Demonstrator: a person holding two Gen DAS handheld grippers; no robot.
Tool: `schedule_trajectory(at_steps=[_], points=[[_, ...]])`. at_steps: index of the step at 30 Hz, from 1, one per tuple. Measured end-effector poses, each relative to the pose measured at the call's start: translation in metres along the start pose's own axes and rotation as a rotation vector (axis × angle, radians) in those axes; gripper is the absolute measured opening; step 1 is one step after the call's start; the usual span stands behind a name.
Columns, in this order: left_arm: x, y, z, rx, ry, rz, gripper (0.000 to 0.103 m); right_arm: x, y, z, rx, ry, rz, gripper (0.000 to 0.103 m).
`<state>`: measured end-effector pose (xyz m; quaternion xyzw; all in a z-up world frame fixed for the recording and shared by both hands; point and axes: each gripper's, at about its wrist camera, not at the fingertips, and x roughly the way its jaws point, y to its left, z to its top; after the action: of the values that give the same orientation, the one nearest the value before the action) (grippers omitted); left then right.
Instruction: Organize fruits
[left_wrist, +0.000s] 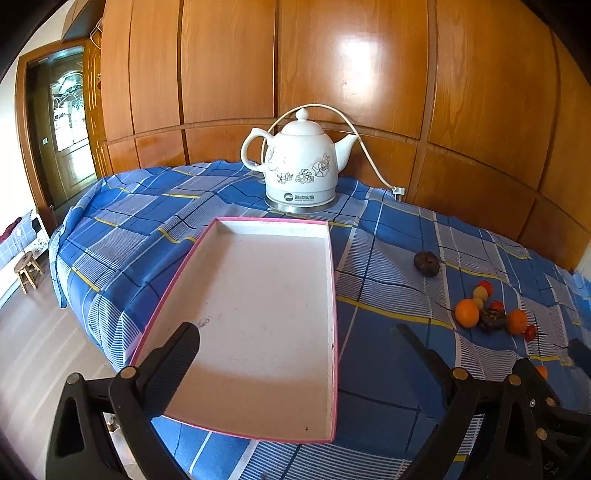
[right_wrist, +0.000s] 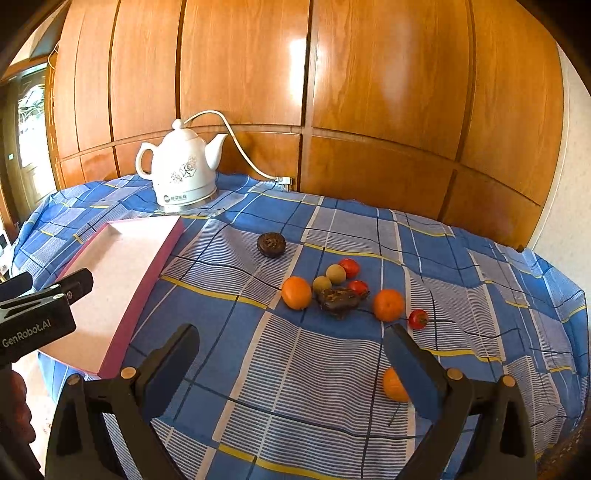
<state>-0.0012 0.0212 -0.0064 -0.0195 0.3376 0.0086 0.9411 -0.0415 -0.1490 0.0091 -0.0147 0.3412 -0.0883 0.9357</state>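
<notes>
A shallow pink-rimmed tray with a bare white floor lies on the blue plaid cloth; it also shows in the right wrist view. My left gripper is open above the tray's near right part, holding nothing. My right gripper is open over bare cloth, in front of a cluster of fruit: oranges, small red fruits, tan round fruits and a dark wrinkled fruit. Another orange lies beside its right finger. A dark round fruit lies apart, nearer the tray.
A white ceramic electric kettle with a cord stands behind the tray, against the wood-panelled wall. The table edge drops to the floor on the left, where a small stool stands. The left gripper's body shows in the right wrist view.
</notes>
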Motion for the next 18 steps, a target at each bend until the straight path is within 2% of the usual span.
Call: schedule_trajectory(at_steps=[18], points=[[-0.0004,-0.0053,-0.0028,0.009,-0.002,-0.010,0.103,-0.0009,-0.0011,-0.0020,-0.001,-0.007,0.002,0.101]])
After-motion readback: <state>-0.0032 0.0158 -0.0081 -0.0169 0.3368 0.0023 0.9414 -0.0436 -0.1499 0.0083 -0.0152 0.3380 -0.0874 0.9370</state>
